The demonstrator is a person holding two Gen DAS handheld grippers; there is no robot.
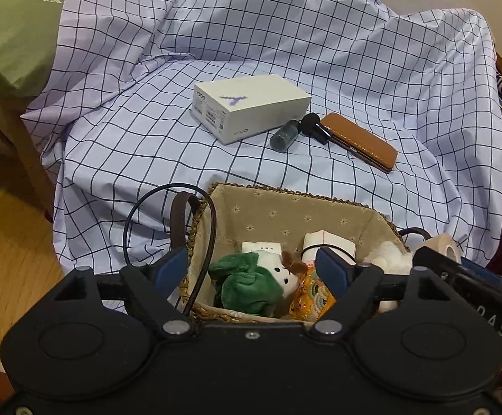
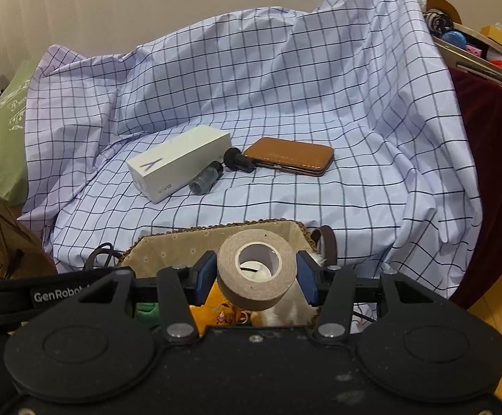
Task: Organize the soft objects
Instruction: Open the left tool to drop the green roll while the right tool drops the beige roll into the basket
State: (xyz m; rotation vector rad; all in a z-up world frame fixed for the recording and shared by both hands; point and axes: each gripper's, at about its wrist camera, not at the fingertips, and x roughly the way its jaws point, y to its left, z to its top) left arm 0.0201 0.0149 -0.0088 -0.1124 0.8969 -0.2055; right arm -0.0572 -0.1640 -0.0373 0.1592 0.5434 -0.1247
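My right gripper [image 2: 256, 278] clamps the beige tape roll [image 2: 256, 269], core pointing camera-ward; my left gripper [image 1: 251, 269] gapes empty over the fabric-lined woven basket [image 1: 285, 214].

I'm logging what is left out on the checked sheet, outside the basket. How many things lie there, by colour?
White: 1, the phone box
Brown: 1, the leather case
Black: 1, the small black gadget
Grey-blue: 1, the little bottle
Total: 4

Gripper bodies hide the basket's [image 1: 285, 204] near contents.
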